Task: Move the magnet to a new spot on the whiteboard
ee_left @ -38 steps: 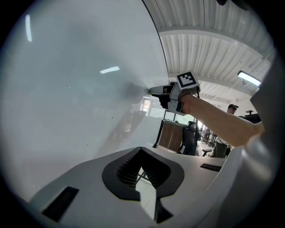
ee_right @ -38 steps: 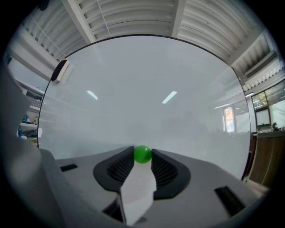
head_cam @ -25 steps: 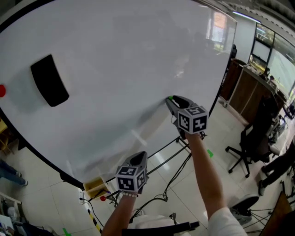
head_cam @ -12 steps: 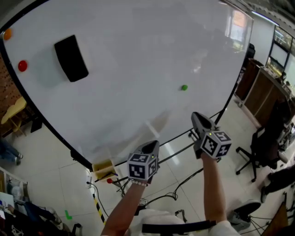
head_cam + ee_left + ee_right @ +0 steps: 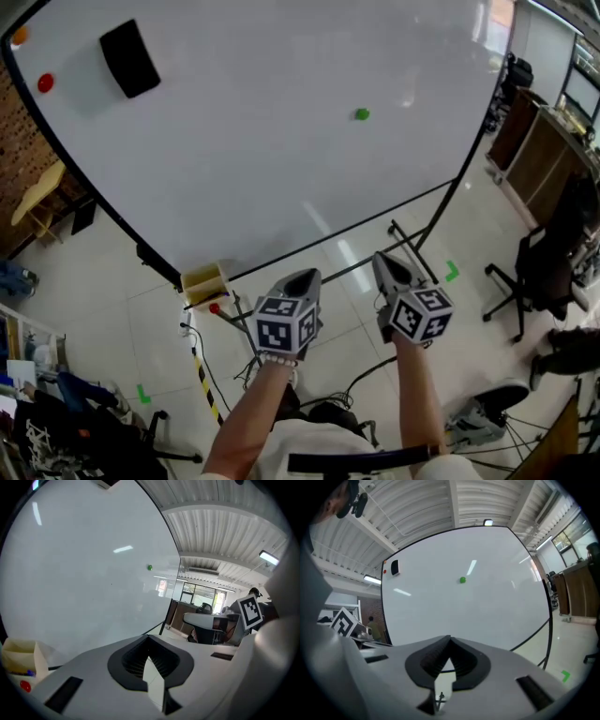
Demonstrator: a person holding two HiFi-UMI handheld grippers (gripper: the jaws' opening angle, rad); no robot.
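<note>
A small green magnet (image 5: 362, 114) sticks to the right part of the big whiteboard (image 5: 262, 141), with nothing touching it. It also shows as a green dot in the left gripper view (image 5: 149, 567) and the right gripper view (image 5: 462, 580). Both grippers hang below the board's lower edge, well back from it. My right gripper (image 5: 384, 259) (image 5: 450, 640) has just been closing and is shut with nothing between its jaws. My left gripper (image 5: 302, 276) (image 5: 149, 639) is beside it, tips together, holding nothing.
A black eraser (image 5: 129, 58), a red magnet (image 5: 45, 82) and an orange magnet (image 5: 19, 36) sit at the board's upper left. A yellow box (image 5: 204, 281) hangs at the board's lower edge. The stand's legs and cables cross the floor; an office chair (image 5: 544, 272) and wooden cabinets (image 5: 530, 141) stand right.
The right gripper was at the green magnet, then came away and down with its jaws closing; the magnet stays on the board. The left gripper also drew back.
</note>
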